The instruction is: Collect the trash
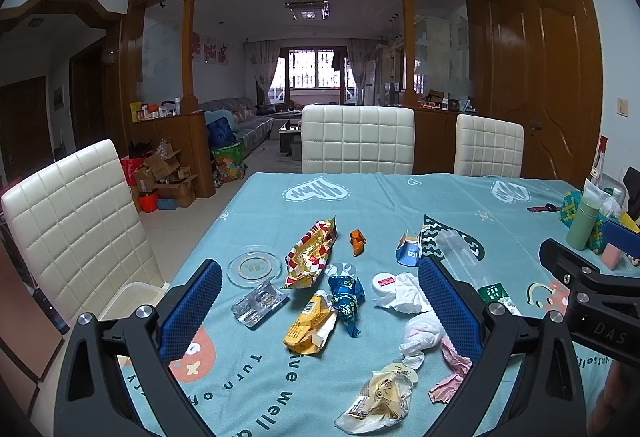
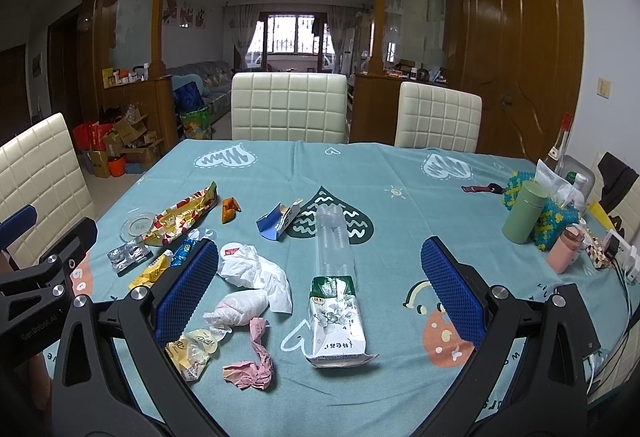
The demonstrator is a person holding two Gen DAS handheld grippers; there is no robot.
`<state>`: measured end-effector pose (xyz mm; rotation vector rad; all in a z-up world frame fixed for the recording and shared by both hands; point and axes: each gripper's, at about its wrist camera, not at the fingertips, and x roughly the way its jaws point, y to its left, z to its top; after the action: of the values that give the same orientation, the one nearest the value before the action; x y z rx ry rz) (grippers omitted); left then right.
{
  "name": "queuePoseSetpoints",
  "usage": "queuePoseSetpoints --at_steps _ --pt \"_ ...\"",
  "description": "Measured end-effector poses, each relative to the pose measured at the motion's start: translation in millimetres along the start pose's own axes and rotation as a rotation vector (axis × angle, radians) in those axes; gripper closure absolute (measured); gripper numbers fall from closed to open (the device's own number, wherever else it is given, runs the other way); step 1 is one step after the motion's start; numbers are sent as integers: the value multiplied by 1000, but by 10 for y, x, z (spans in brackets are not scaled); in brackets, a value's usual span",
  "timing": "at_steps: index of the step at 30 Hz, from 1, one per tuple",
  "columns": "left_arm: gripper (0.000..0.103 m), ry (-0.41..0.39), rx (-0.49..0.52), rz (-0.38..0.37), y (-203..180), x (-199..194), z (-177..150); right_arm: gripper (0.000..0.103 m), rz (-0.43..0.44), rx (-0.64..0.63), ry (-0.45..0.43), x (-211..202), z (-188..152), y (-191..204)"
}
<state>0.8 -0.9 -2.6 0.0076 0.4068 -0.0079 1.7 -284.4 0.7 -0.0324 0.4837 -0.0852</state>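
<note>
Found both left tongs and right tongs spread apart and empty above the worktop. Judged collection not yet begun: wrappers, tissues, carton and cup sleeve all lay loose on the cloth. Saw no bin or bag in either view.

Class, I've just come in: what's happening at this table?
A person holds two tongs over a table littered with trash. Both the left tongs and right tongs are open and hold nothing. Wrappers, tissue and a carton all lie on the cloth, uncollected.
</note>
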Motion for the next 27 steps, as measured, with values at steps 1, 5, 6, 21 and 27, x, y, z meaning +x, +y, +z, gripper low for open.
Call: queuePoseSetpoints --at_steps 1,5,6,21,27 --pt "7 0 0 0 1 -3 -1 3 0 0 0 -2 -1 -1" --pt "7 1 0 -1 -1 -6 -1 3 -1 -2 -2 -3 3 -5" --pt "7 0 0 0 -2 0 -1 3 -1 -2 -2 -5 -1 -5" --pt "7 7 0 8 -59 -8 16 3 1 7 5 2 -7 -57" --pt "7 16 -3 22 -53 -10 14 3 12 7 0 -16 -27 -67"
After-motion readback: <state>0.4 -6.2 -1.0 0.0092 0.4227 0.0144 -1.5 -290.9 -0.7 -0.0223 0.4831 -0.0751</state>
